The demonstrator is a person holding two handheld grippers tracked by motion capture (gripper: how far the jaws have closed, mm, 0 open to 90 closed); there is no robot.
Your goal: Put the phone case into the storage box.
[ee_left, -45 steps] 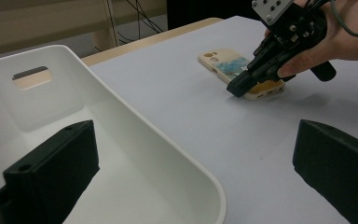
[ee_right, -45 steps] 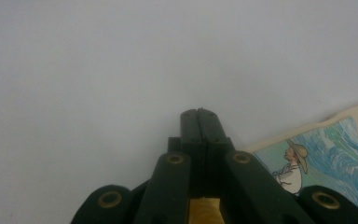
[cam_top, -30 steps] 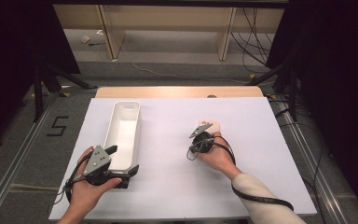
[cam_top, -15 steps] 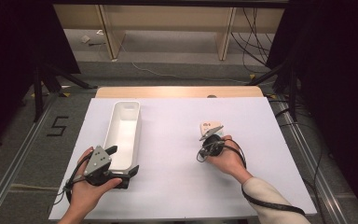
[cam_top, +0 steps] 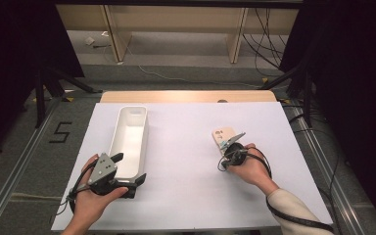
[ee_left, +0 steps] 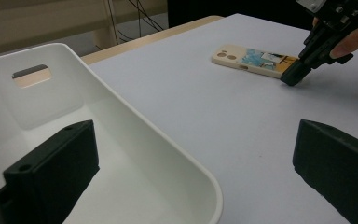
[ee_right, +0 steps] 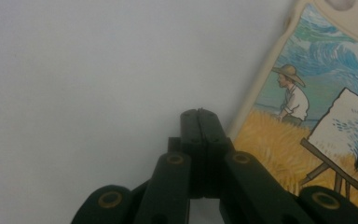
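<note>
Since the earlier frames my right claw (cam_top: 228,147) has slid toward the lower right of the high view, and the phone case (cam_top: 223,135) came along with it, turning so that it now lies lengthwise, away from me. My left claw (cam_top: 127,169) has not moved.

I keep the right claw's jaws pressed fully together, with nothing between them. In the right gripper view the closed tip (ee_right: 199,122) sits on the white table (ee_right: 84,74) just beside the case's cream rim (ee_right: 256,100); I cannot tell if it touches. I think a closed tip works better as a pusher, because the case is too flat to pinch from above.

The phone case (ee_left: 254,60) lies flat, printed side up, in the middle right of the high view, well apart from the white tray (cam_top: 127,147). It is thin, with rounded corners and a smooth cream edge. The print shows a painter in a straw hat, a yellow field and blue swirls.

My left claw stands wide open at the near end of the tray, one jaw inside and one outside, probably to keep the tray steady. The tray (ee_left: 121,140) is long, of glossy white plastic, with rounded walls and a handle slot (ee_left: 30,73) at its far end.
</note>
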